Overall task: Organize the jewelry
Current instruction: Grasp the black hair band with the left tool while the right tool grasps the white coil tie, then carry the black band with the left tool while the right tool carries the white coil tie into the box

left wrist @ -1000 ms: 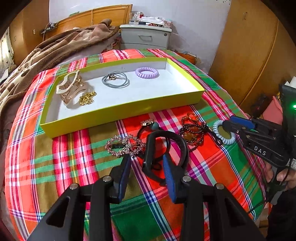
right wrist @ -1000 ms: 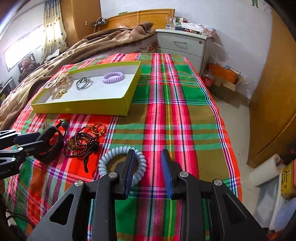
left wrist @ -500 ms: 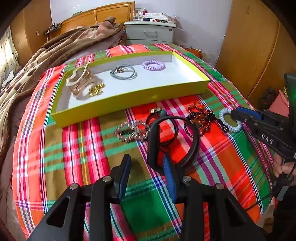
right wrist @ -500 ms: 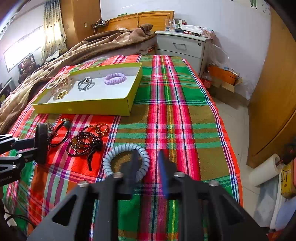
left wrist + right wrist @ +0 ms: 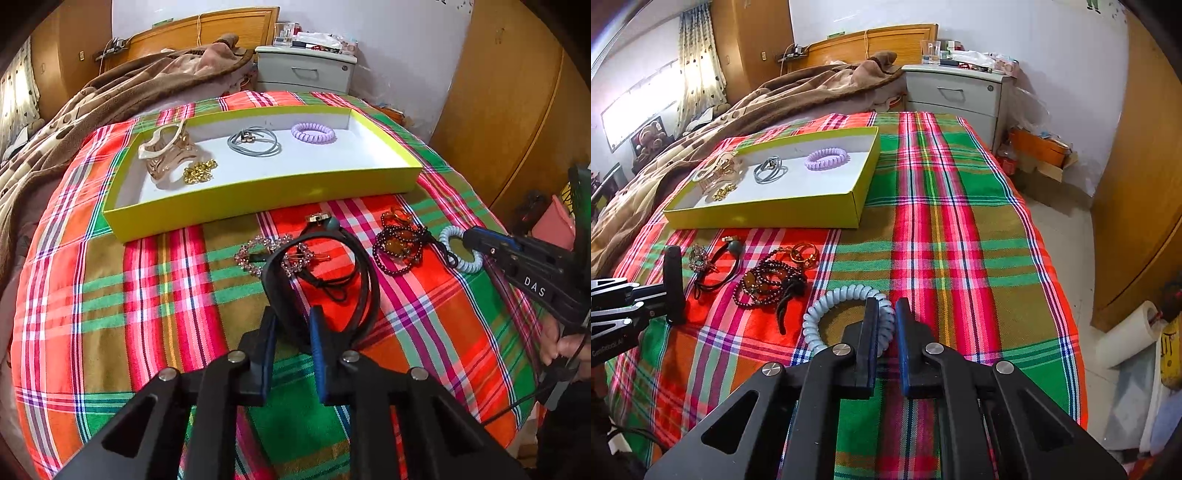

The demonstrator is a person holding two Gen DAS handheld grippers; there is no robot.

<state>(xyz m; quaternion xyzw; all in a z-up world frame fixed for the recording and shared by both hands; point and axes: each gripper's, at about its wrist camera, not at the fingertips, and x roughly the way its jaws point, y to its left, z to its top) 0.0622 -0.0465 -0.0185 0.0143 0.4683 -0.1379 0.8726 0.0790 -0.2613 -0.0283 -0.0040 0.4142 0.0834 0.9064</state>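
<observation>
My left gripper (image 5: 290, 325) is shut on a black headband (image 5: 365, 269) and holds it upright above the plaid cloth; it also shows in the right wrist view (image 5: 674, 284). My right gripper (image 5: 885, 314) is shut on a pale blue coil hair tie (image 5: 846, 295), also seen in the left wrist view (image 5: 456, 236). A yellow-green tray (image 5: 258, 192) holds a beige hair claw (image 5: 166, 151), gold chain (image 5: 199, 171), grey cord (image 5: 253, 142) and purple coil tie (image 5: 313, 132). On the cloth lie a rhinestone clip (image 5: 258, 251), a black cord necklace (image 5: 325, 221), dark bead bracelets (image 5: 397, 247) and gold rings (image 5: 399, 216).
A brown blanket (image 5: 110, 96) is heaped at the far left of the bed. A grey nightstand (image 5: 306, 70) stands beyond the bed's far end. Wooden wardrobe doors (image 5: 509, 110) are at the right. A paper roll (image 5: 1126, 332) lies on the floor by the bed's right side.
My left gripper has closed on the headband and lifted it upright. My right gripper has closed on the pale blue coil tie.
</observation>
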